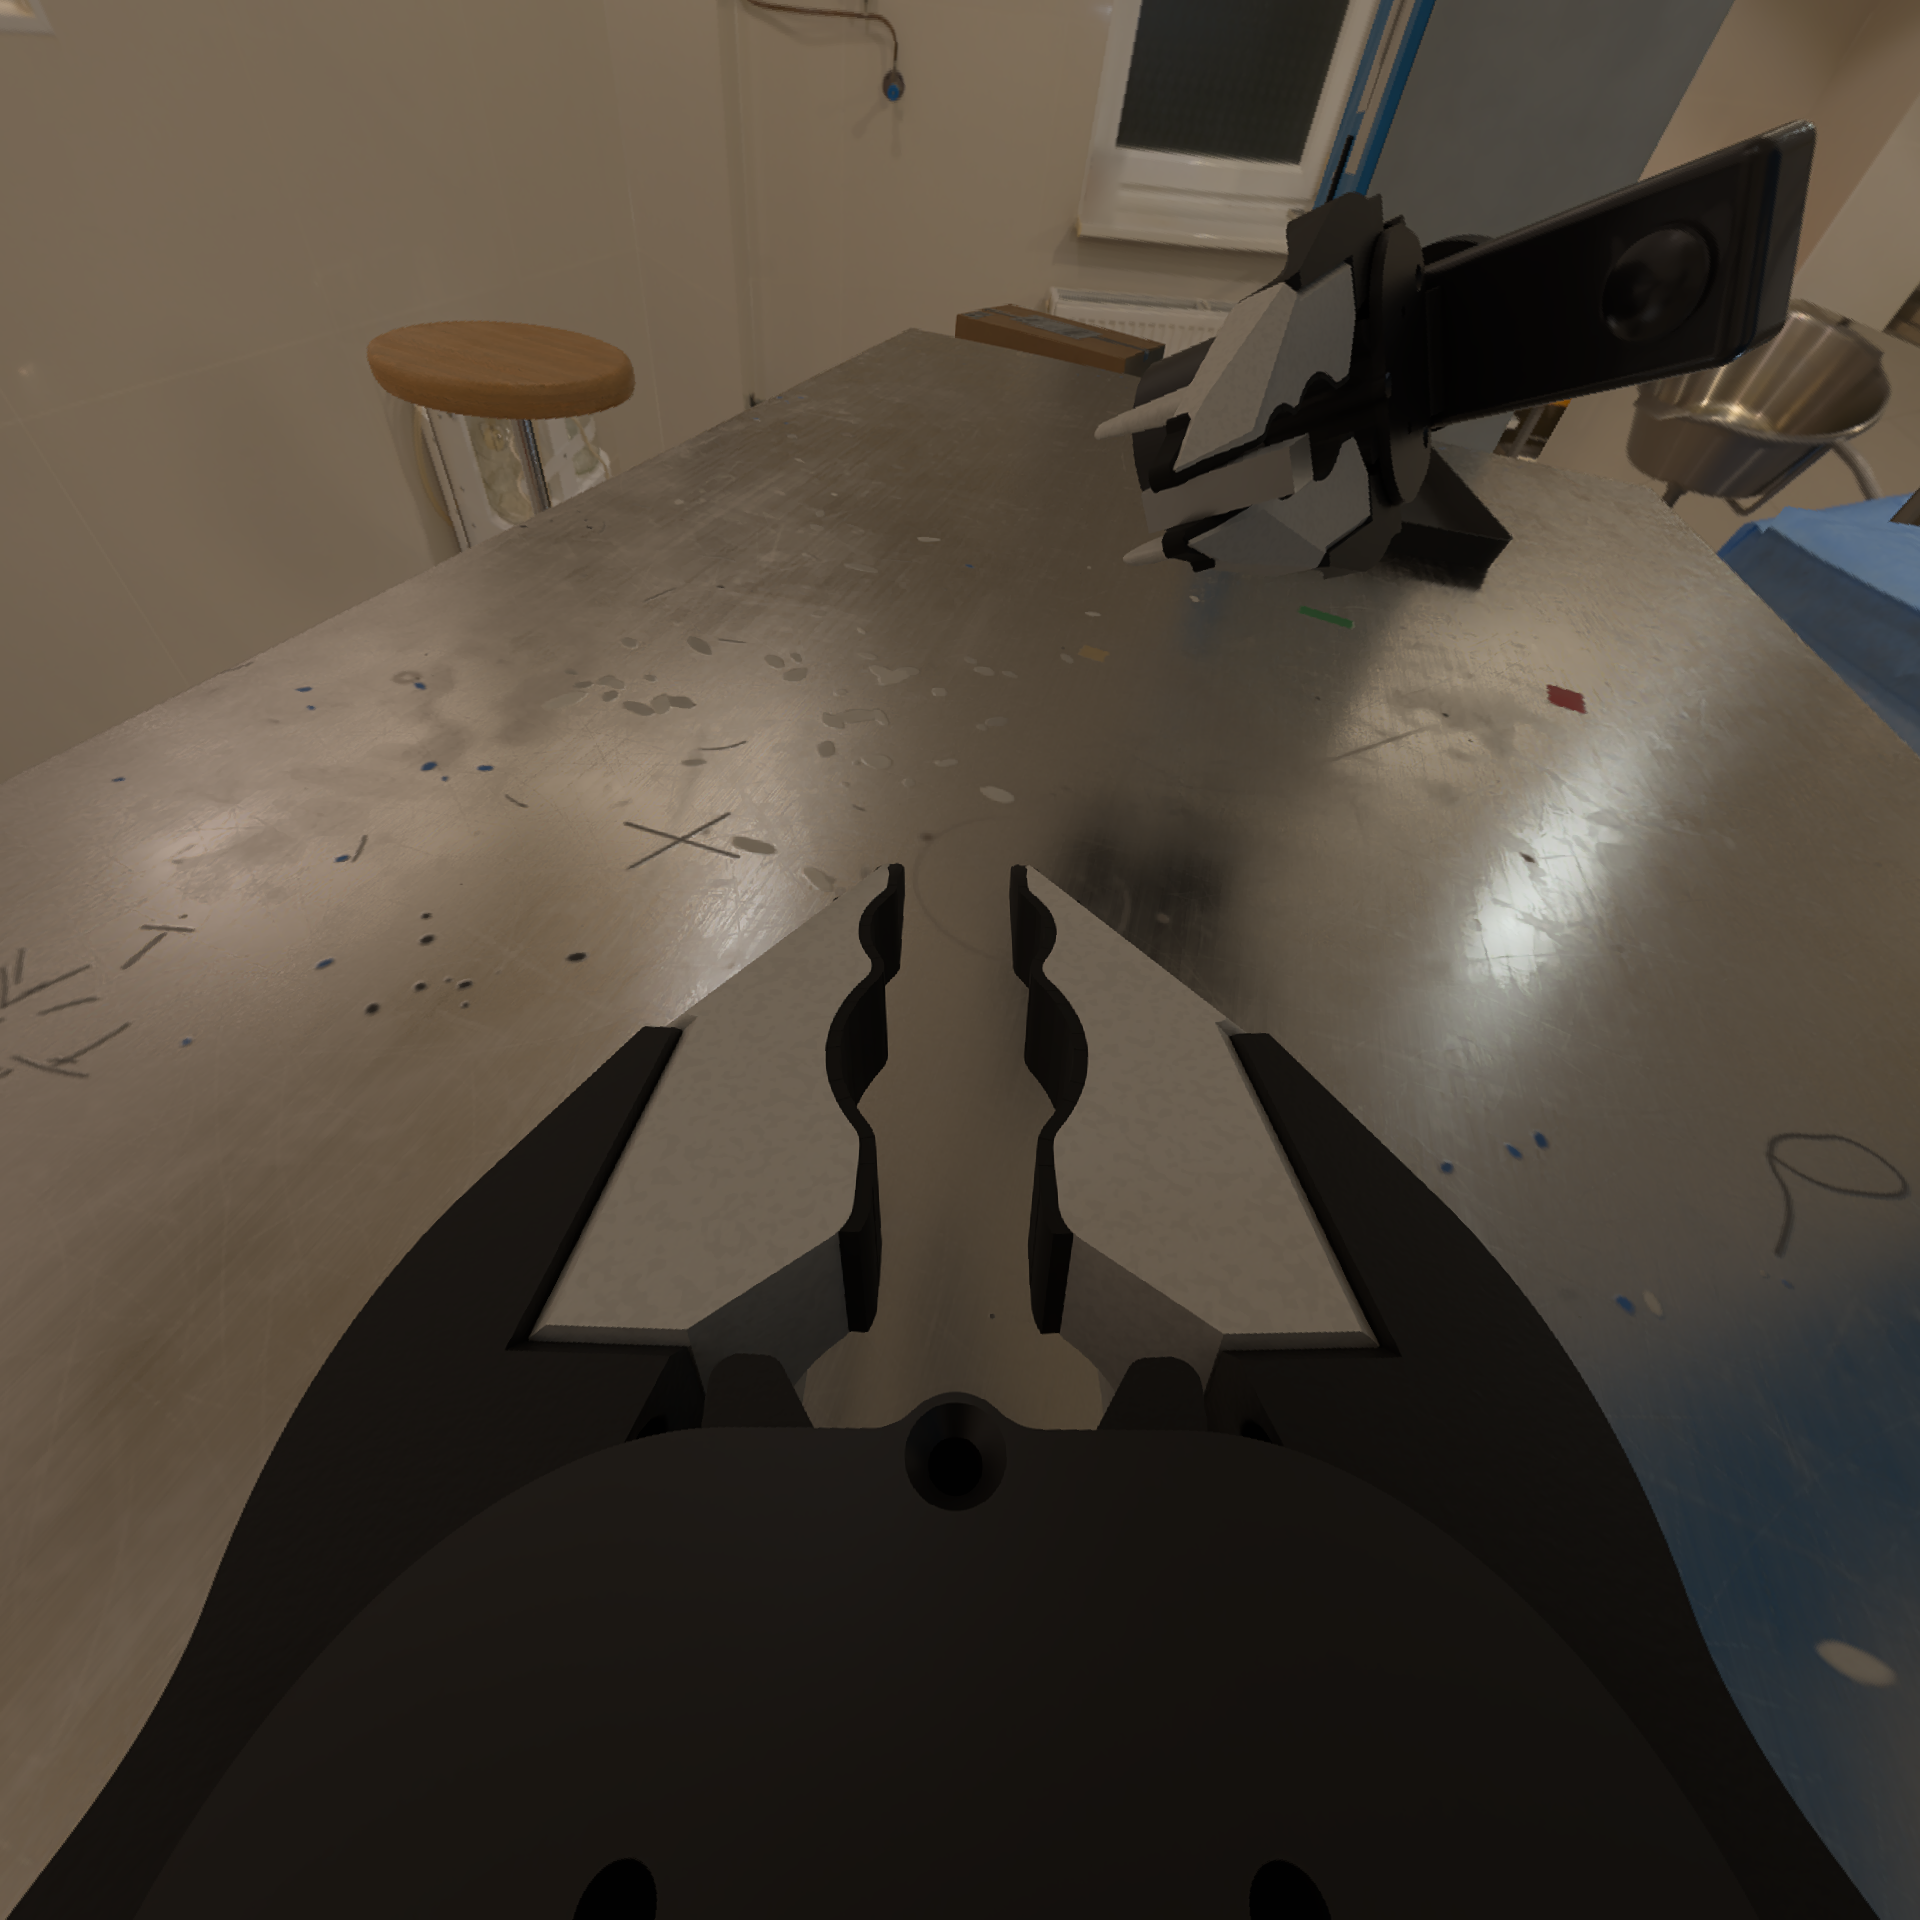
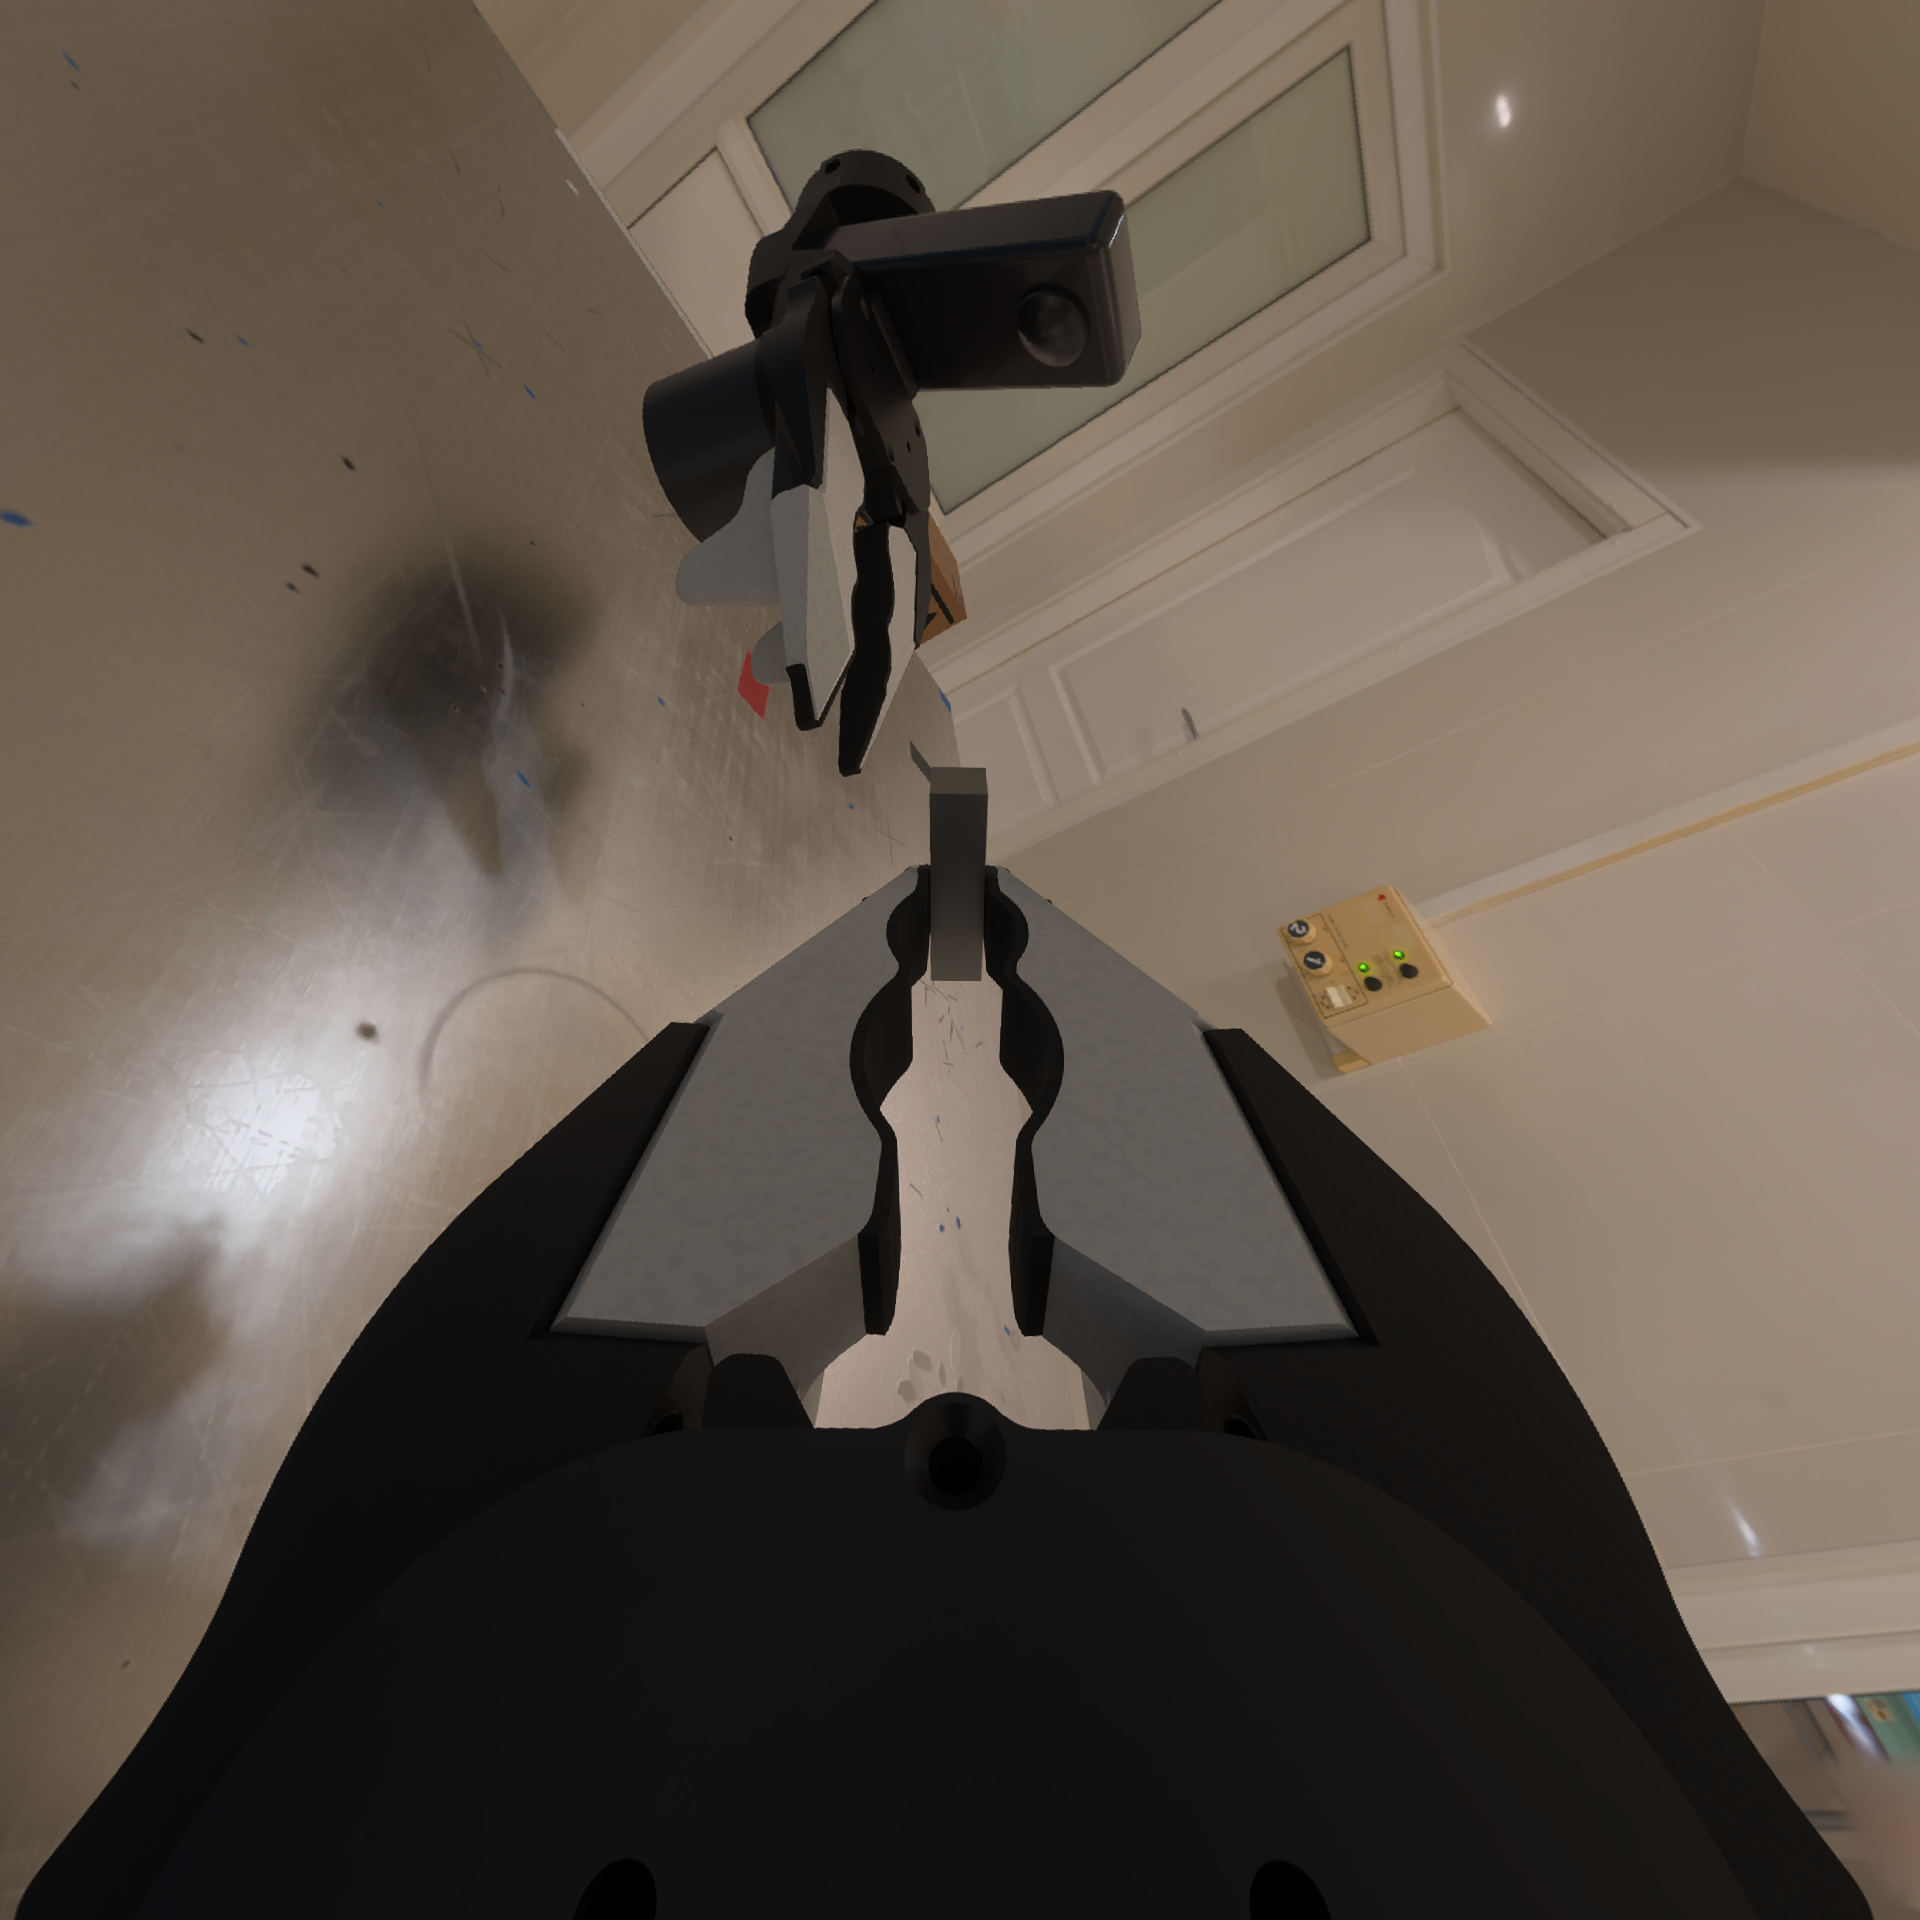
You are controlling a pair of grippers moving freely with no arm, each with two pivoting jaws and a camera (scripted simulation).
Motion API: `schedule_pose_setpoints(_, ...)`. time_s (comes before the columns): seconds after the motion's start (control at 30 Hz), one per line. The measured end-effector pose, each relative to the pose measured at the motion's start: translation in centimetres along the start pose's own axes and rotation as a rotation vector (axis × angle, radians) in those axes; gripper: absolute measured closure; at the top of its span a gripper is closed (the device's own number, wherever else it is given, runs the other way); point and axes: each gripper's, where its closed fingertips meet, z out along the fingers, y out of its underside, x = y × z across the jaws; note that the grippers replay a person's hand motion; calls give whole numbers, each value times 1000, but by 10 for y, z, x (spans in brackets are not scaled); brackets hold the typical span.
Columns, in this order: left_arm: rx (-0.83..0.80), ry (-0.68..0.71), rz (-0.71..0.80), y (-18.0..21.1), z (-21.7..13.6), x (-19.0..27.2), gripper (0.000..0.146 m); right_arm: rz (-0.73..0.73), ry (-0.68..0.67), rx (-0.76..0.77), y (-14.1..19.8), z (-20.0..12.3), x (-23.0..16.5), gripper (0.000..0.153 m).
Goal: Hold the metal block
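Two tongs and one metal block (image 2: pixel 957 894) are showing. The right tongs (image 2: pixel 957 883) are pinching the block at their tips above the scratched steel desk (image 1: pixel 727 644); the left tongs (image 1: pixel 957 883) are hanging slightly parted, gripping nothing. One wooden stool (image 1: pixel 501 366) is standing beyond.

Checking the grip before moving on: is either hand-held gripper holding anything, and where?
Right hand-held gripper pinches the metal block by its near end; left one holds nothing.

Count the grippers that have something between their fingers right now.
1. The right gripper is shut on the metal block at its fingertips. The left gripper is open over the steel table, holding nothing.
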Motion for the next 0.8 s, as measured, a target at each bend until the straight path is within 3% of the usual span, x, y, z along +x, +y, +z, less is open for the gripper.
schedule_pose_setpoints(0.8, -3, 2, 7, 1, 0, 1, 126, 51, -8, -30, 8, 2, -1, 144)
